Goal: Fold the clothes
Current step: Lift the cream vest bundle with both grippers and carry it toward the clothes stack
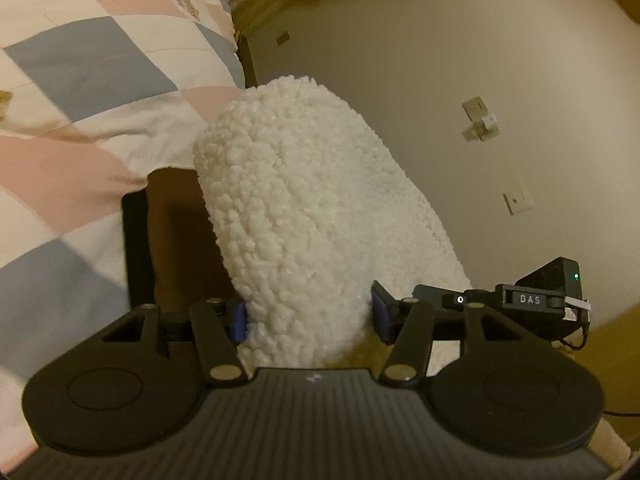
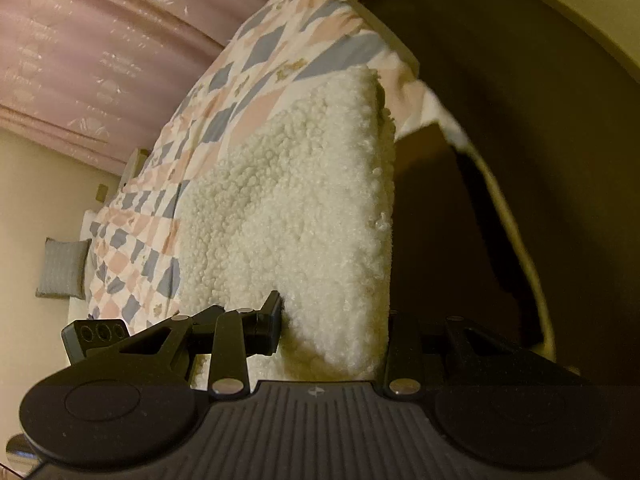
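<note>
We have the left gripper (image 1: 310,316) clamped on a thick bundle of white fleece garment (image 1: 296,200), and the right gripper (image 2: 334,320) pinching another part of it. The fleece rises ahead of both, the quilted bed (image 1: 80,80) beyond. We judge it mid-carry; next, lay it flat there. It looks bulky, nubbly, soft.

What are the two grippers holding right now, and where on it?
Both hold the white fleece garment. The left gripper pinches a bunched fold; the right gripper clamps a thick folded edge.

1 fleece garment (image 1: 304,208), 1 quilt (image 1: 80,60).
</note>
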The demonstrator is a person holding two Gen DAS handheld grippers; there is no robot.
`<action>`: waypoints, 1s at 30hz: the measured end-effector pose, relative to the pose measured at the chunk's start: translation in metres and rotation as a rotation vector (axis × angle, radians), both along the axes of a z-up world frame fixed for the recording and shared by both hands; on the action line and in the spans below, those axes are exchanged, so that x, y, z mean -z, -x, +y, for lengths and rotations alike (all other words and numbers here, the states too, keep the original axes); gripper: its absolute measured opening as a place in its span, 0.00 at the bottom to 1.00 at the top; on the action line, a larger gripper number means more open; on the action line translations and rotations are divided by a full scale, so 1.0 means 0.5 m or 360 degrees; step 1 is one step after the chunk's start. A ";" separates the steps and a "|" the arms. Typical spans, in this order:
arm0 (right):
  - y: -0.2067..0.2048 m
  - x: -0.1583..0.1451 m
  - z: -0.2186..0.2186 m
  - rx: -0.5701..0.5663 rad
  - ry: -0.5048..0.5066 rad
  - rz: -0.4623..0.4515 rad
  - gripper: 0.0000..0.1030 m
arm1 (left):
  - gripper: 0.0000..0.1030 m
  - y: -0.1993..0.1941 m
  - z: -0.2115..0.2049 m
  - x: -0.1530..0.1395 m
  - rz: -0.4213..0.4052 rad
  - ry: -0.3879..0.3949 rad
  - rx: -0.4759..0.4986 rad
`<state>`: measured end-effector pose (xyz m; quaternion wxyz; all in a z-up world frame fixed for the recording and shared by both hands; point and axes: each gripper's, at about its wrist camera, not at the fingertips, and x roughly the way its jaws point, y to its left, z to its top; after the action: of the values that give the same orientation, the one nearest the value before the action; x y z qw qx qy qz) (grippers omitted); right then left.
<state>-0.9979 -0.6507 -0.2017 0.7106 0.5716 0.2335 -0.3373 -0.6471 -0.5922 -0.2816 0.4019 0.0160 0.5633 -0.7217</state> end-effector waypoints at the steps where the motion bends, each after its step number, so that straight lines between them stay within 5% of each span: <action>1: 0.004 0.012 -0.022 -0.0017 0.0007 -0.0003 0.34 | 0.52 0.006 -0.014 0.014 -0.0002 0.0002 -0.0017; 8: 0.021 0.149 -0.106 -0.0029 -0.0044 -0.0033 0.37 | 0.56 0.005 -0.073 0.119 -0.0079 -0.0044 -0.0102; 12: 0.040 0.197 -0.103 0.0145 -0.0048 -0.0086 0.60 | 0.68 0.008 -0.083 0.138 -0.0103 -0.0035 -0.0095; 18: 0.048 0.147 -0.056 0.0222 0.0105 0.0040 0.79 | 0.68 0.007 -0.073 0.097 -0.0184 -0.0061 -0.0025; 25: 0.126 0.138 0.053 0.0456 0.0073 -0.0176 0.83 | 0.68 -0.020 0.026 0.078 -0.0031 -0.0216 -0.0026; 27: 0.129 0.137 0.075 0.0462 0.0092 -0.0147 0.76 | 0.64 -0.007 0.055 0.086 -0.0027 -0.0257 0.0007; 30: 0.123 0.133 0.089 0.0440 0.0129 -0.0004 0.31 | 0.59 0.022 0.084 0.102 -0.0034 -0.0327 0.0018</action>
<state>-1.0593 -0.6064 -0.2681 0.6801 0.5696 0.1379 -0.4404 -0.6583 -0.5503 -0.3327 0.4001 0.0680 0.6299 -0.6622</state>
